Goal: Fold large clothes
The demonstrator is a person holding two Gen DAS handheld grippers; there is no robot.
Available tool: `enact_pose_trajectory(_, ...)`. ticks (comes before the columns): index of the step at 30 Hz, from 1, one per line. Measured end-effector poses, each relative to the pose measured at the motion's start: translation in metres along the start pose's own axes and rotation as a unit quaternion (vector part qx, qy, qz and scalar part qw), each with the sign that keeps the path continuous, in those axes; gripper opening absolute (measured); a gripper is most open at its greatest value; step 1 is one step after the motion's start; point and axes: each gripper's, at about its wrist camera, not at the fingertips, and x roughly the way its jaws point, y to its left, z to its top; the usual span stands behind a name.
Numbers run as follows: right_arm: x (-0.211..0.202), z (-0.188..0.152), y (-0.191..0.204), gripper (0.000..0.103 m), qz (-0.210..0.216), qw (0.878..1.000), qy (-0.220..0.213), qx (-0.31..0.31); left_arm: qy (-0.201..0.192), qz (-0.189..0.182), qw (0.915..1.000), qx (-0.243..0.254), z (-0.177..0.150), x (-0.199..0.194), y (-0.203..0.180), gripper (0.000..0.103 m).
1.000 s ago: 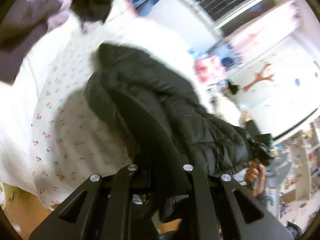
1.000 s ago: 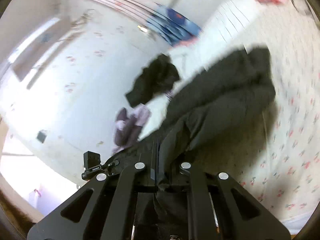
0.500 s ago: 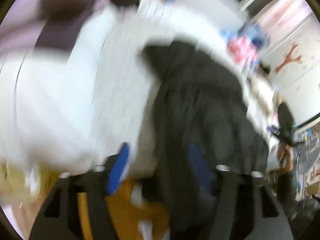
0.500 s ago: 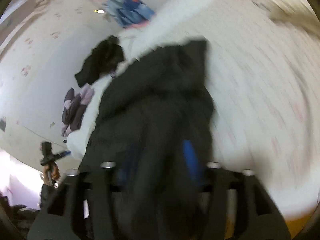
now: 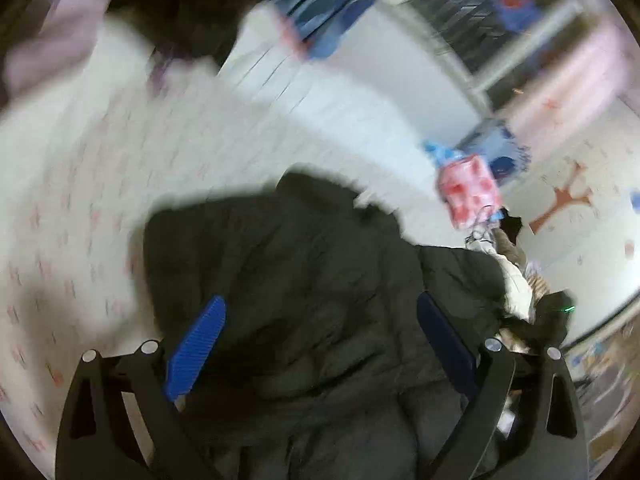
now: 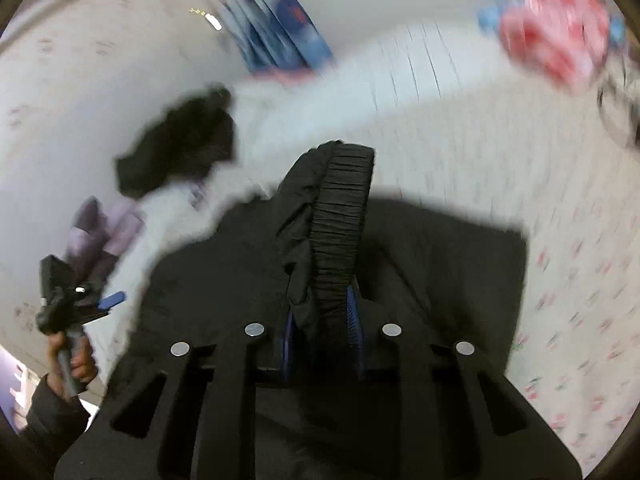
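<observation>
Ribbed cuff pinched on the right, spread jaws on the left

Jaws of the right gripper (image 6: 322, 320) press together on the ribbed elastic cuff (image 6: 342, 216) of a black puffer jacket (image 6: 420, 264), the blue pads just showing on either side of the bunched fabric. The sleeve end stands up out of the pinch, tilted slightly away from the camera, and the rest of the jacket spreads out under and behind it on the bed.

The left gripper (image 5: 320, 340) has its jaws spread wide, blue ribbed pads (image 5: 196, 352) well apart, with nothing between them; the jacket (image 5: 288, 288) lies below the gap, quilted and crumpled. Whether the pads touch the fabric cannot be told through the motion blur.

Around the jacket lies a white bedsheet (image 5: 68, 216) printed with small red motifs. Further up the bed sit a heap of dark clothing (image 6: 180, 148) and a mauve garment (image 6: 100, 232). A pink-and-red patterned bundle (image 5: 468, 190) rests near the far edge, with blue fabric (image 5: 320, 28) behind it.

In the right wrist view the left gripper (image 6: 76, 300) appears at the left edge, grasped by the person's left hand (image 6: 76, 360). A wall sticker of a brown tree (image 5: 560, 200) shows on the pale wall. No brand, label or writing is legible in either view.
</observation>
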Motion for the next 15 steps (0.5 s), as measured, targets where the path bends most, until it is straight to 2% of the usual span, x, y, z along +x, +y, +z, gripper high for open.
enact_pose_trajectory(1,-0.015,0.003,0.0,0.021,0.002,1.0,-0.02,0.0,-0.011,0.0,0.9997,0.02,0.003,0.001,-0.009,0.093)
enact_pose_trajectory(3,-0.031,0.0,-0.011,0.021,-0.046,0.998,-0.031,-0.01,-0.009,-0.005,0.9991,0.042,0.002,0.012,-0.018,0.096)
enact_pose_trajectory(5,-0.003,-0.013,-0.043,0.022,-0.072,0.997,0.017,0.023,0.038,0.013,0.9982,0.045,-0.002,0.047,-0.014,0.096)
enact_pose_trajectory(6,0.02,-0.025,-0.059,0.023,-0.085,0.993,0.072,0.033,0.074,0.032,0.9957,0.046,-0.01,0.072,-0.008,0.096)
enact_pose_trajectory(7,0.045,-0.043,-0.075,0.03,-0.092,0.987,0.125,0.043,0.119,0.066,0.989,0.058,-0.022,0.098,-0.001,0.096)
enact_pose_trajectory(8,0.05,-0.051,-0.081,0.031,-0.084,0.986,0.134,0.053,0.141,0.095,0.983,0.069,-0.029,0.112,0.002,0.096)
enact_pose_trajectory(9,0.045,-0.052,-0.081,0.032,-0.082,0.987,0.124,0.057,0.148,0.106,0.9803,0.077,-0.032,0.113,-0.002,0.096)
enact_pose_trajectory(11,0.018,-0.045,-0.068,0.039,-0.116,0.991,0.066,0.034,0.12,0.075,0.9871,0.075,-0.024,0.095,-0.012,0.096)
enact_pose_trajectory(13,-0.008,-0.033,-0.052,0.044,-0.152,0.988,0.001,0.003,0.094,0.059,0.9907,0.079,-0.014,0.08,-0.02,0.096)
enact_pose_trajectory(15,-0.02,-0.019,-0.032,0.049,-0.124,0.99,-0.054,-0.028,0.076,0.045,0.9929,0.08,-0.003,0.076,-0.022,0.096)
